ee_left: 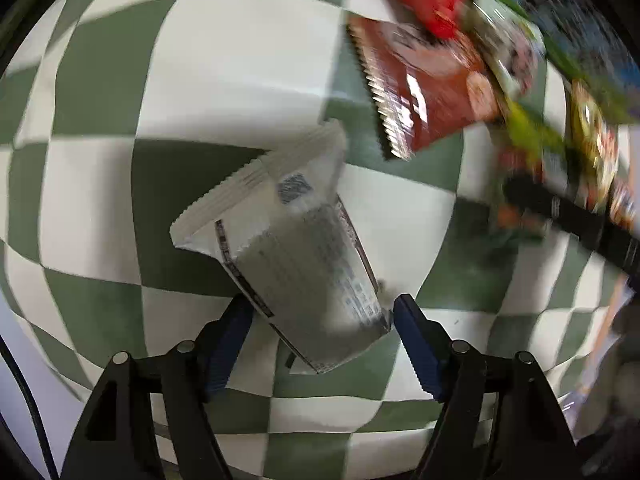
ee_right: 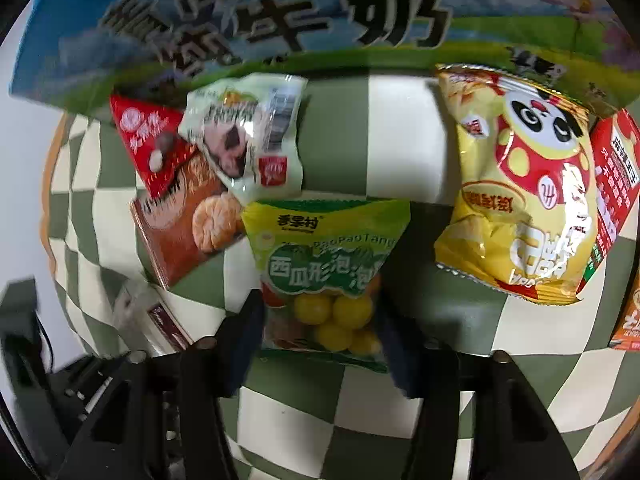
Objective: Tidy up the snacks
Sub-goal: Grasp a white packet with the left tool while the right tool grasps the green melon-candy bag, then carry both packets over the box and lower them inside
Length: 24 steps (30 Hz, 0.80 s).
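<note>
In the left wrist view a white snack packet [ee_left: 296, 252] lies between the fingers of my left gripper [ee_left: 322, 312]. The jaws stand open on either side of its lower end. In the right wrist view a green bag of yellow gum balls [ee_right: 324, 276] lies between the fingers of my right gripper [ee_right: 320, 320], which close in on its lower sides. Beside it lie a brown pastry packet [ee_right: 188, 232], a red packet [ee_right: 148, 144], a pale green packet [ee_right: 248, 136] and a yellow panda crisp bag [ee_right: 516, 188].
All lies on a green and white checked cloth [ee_right: 400, 140]. A large blue milk carton [ee_right: 280, 16] stands along the back. A red box [ee_right: 616, 176] and an orange packet [ee_right: 628, 320] are at the right. The brown packet [ee_left: 424, 92] shows blurred in the left wrist view.
</note>
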{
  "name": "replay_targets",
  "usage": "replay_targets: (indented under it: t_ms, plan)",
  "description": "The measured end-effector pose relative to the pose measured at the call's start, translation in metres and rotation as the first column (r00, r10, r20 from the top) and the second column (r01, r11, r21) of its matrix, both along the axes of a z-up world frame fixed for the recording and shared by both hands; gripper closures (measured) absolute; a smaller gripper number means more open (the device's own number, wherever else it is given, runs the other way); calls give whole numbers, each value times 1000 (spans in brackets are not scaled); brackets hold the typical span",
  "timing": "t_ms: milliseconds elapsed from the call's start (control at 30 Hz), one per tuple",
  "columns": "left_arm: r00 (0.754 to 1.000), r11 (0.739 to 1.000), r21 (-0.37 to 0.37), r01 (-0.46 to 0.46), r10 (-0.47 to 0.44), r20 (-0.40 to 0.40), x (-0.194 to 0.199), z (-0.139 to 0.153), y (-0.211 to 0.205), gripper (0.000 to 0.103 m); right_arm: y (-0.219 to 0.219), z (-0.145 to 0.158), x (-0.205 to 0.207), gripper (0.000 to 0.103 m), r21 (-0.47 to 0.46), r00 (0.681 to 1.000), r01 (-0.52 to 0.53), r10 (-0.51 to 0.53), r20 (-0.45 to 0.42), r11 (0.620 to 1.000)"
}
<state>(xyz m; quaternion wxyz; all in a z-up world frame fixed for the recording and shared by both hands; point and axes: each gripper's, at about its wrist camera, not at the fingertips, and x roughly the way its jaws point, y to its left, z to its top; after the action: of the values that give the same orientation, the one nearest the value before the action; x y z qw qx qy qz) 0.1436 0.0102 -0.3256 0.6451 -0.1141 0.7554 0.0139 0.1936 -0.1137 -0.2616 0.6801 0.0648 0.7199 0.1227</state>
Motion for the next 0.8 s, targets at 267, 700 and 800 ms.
replay_targets:
  t_ms: [267,700,800]
  plan:
    - [918,907,-167,-386,395,25,-19,-7,32,32,-14,-13,-39,48,0,993,-31,31,-114,1000]
    - [970,977,105,184,-197,139,-19,-10,-115,42,-63,-13,-40,45,13,981,132,-128,-147,991]
    - [975,981,98,165,-177,136,-26,-17,-122,42,-66,-18,-41,43,10,980,147,-145,-135,989]
